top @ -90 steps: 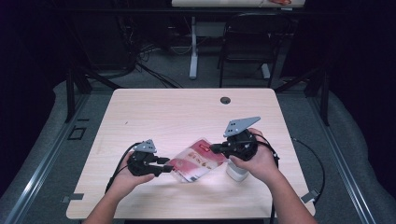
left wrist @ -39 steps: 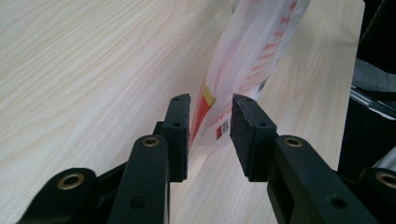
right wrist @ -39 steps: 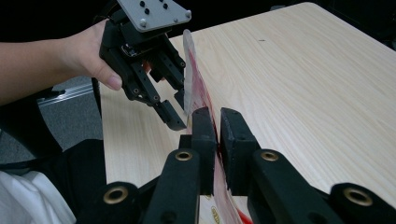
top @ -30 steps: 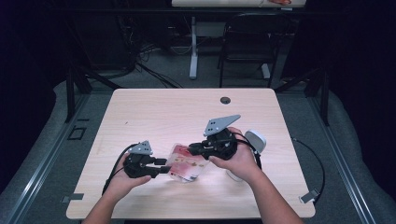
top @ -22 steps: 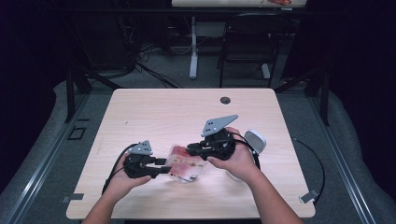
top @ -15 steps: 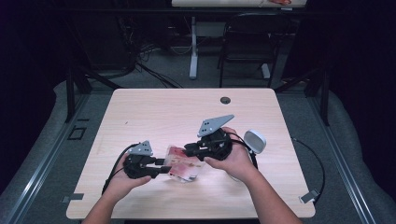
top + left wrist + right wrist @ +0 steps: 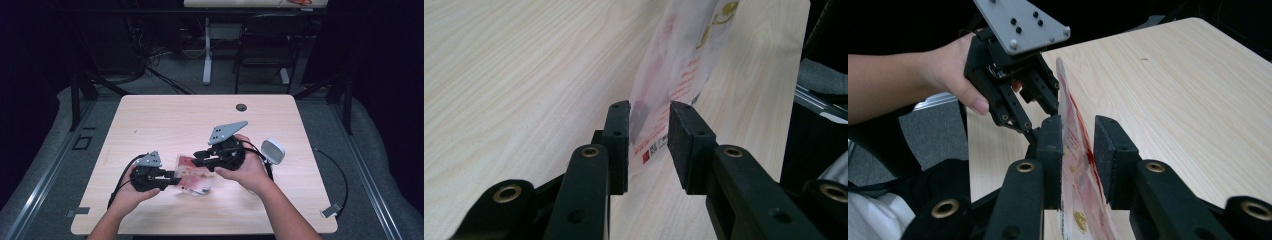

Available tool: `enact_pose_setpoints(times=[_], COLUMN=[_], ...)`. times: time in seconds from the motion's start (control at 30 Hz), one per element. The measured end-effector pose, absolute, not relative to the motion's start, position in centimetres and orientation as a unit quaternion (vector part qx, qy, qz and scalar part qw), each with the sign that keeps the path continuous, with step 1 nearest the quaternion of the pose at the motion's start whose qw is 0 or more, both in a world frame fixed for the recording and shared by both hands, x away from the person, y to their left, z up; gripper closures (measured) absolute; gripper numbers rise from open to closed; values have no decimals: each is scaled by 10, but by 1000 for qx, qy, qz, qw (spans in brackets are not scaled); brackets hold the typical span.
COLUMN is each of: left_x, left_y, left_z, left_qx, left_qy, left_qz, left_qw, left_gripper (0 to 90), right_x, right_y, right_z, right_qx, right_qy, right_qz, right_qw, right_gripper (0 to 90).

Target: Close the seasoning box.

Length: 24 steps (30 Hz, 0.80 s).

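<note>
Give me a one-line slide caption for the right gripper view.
Right gripper straddles the red-and-white printed plastic pouch, jaws just opened, pads apart; left gripper meets its far edge over the pale wooden table.

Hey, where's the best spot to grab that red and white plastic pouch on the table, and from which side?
Probably grip the red and white pouch by its flat end edge, coming in level from the side: it is thin and limp, and stands edge-on between the jaws in both gripper views. A flat pinch across the film suits it best.

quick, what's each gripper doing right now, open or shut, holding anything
left gripper: open, jaws have just been closing, the plastic packet between them, right pad clear of it.
right gripper: open, jaws have just been opening, the packet's other end between them, gap showing.
</note>
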<state>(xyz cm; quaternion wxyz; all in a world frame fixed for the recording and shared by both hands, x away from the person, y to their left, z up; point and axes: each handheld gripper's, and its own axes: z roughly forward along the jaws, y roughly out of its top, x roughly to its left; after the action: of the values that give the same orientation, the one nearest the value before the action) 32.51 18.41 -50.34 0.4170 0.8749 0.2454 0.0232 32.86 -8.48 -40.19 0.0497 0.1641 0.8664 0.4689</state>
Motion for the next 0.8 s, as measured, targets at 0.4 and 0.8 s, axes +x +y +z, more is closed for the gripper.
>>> enact_pose_setpoints(times=[0.4,0.8], left_x=[324,322], left_y=[193,205], left_z=[-506,-508], left_qx=[874,867], left_qy=[253,271], left_qz=[19,27], left_qw=[413,417], left_gripper=[683,620], right_x=[326,323], right_y=[-84,-88], right_z=[-397,-390], right_qx=[168,181], right_qy=[856,845], right_qz=[486,500], right_qw=[45,61], right_gripper=[700,611])
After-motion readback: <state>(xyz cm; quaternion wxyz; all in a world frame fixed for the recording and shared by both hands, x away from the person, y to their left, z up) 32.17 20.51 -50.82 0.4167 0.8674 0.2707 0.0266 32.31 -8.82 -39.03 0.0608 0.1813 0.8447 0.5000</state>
